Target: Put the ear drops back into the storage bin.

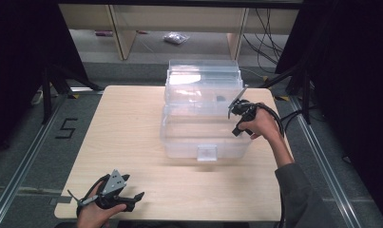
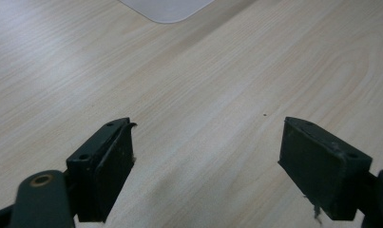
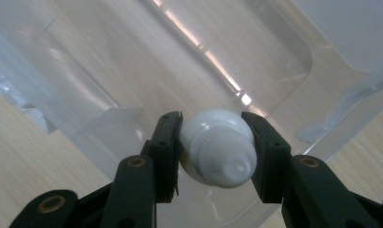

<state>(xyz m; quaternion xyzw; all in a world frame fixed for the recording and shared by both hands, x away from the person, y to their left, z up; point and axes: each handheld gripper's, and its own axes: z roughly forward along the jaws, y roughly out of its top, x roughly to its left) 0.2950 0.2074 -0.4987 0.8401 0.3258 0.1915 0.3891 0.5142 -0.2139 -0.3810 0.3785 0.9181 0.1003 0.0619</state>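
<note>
A "5" (image 1: pixel 66 128) is marked in black on the grey floor left of the light wood-grain table (image 1: pixel 132 142). The right gripper (image 3: pixel 213 142) clamps a white ribbed-cap tube (image 3: pixel 220 154) above the clear plastic storage box (image 1: pixel 203 137), lid (image 1: pixel 203 78) raised. The left gripper (image 2: pixel 205 156), jaws wide, hovers over bare tabletop near the front-left corner.

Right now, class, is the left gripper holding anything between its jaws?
No. In the left gripper view, the left gripper stands wide open, with bare wooden table showing between its jaws.
</note>
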